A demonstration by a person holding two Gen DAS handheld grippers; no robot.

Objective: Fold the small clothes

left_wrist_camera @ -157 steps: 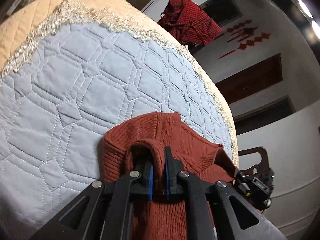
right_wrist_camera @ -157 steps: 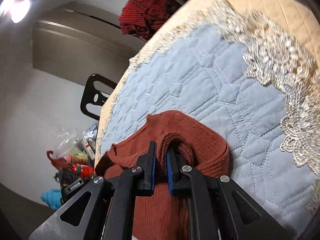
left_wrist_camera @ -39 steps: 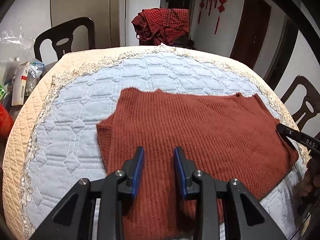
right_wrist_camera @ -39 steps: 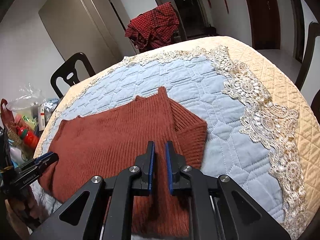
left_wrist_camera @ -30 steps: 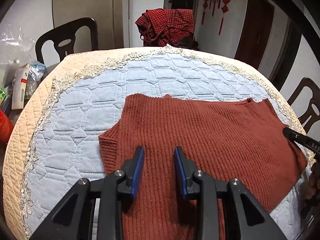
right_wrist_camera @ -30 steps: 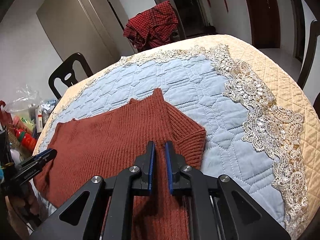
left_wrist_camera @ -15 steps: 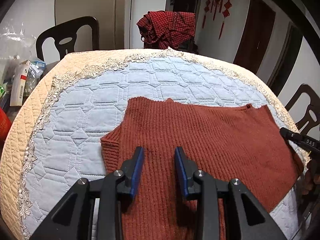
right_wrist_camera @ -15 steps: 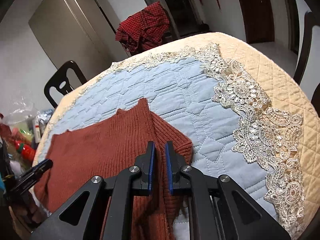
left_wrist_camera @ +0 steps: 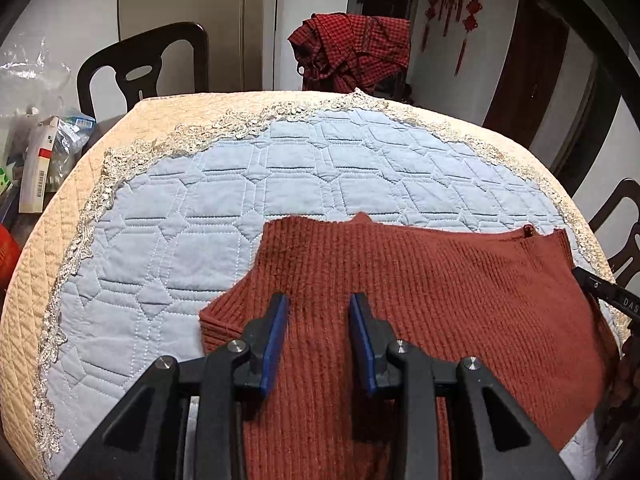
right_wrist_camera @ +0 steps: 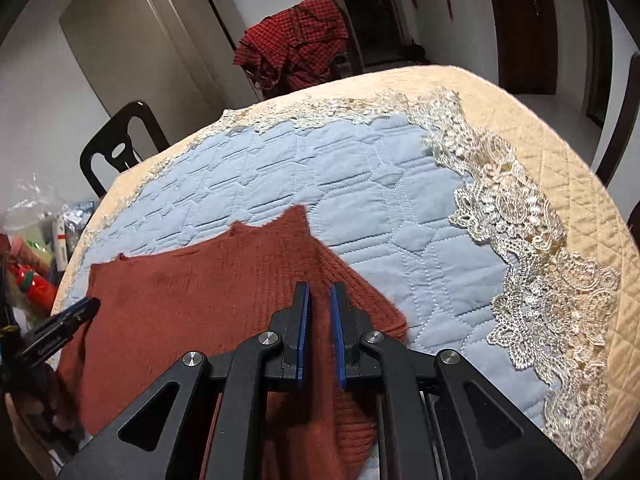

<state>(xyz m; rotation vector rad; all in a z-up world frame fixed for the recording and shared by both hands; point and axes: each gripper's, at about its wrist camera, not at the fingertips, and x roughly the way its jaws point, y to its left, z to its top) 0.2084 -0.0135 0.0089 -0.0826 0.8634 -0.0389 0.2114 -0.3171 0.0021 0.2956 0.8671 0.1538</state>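
Rust-red ribbed sweater (left_wrist_camera: 420, 300), spread across the near half of the round tabletop (left_wrist_camera: 280, 184). Lies mostly flat on the quilted pale-blue cover, long edge running side to side, one end folded over into a thicker layered corner at each side. Reaches the near rim of the tabletop and disappears under both tools.

Left gripper (left_wrist_camera: 319, 300): black frame, blue-lined fingers (left_wrist_camera: 276, 320) standing clearly apart, tilted down over the left part of the sweater. Nothing pinched between them; only the knit surface visible in the gap below. Seen from the right wrist view as a dark tip at the sweater's far left edge.

Right gripper (right_wrist_camera: 319, 292): fingers drawn almost together, with a narrow strip of the red knit between the blue pads, apparently clamped. Sits over the right end of the sweater, just beside the folded ribbed corner. Shows in the left wrist view as a black tip at the sweater's right edge, near the rim of the tabletop.

Cream lace trim (right_wrist_camera: 520, 240) ringing the blue quilted centre, with a beige quilted border outside it. Beyond the far rim, a red-and-black checked garment (left_wrist_camera: 352, 52) heaped over a chair back. Dark wooden chair (left_wrist_camera: 144, 68) at far left, a clutter of boxes and plastic bags (left_wrist_camera: 36, 168) beside the tabletop. Red hanging ornaments (left_wrist_camera: 470, 4) on the back wall.
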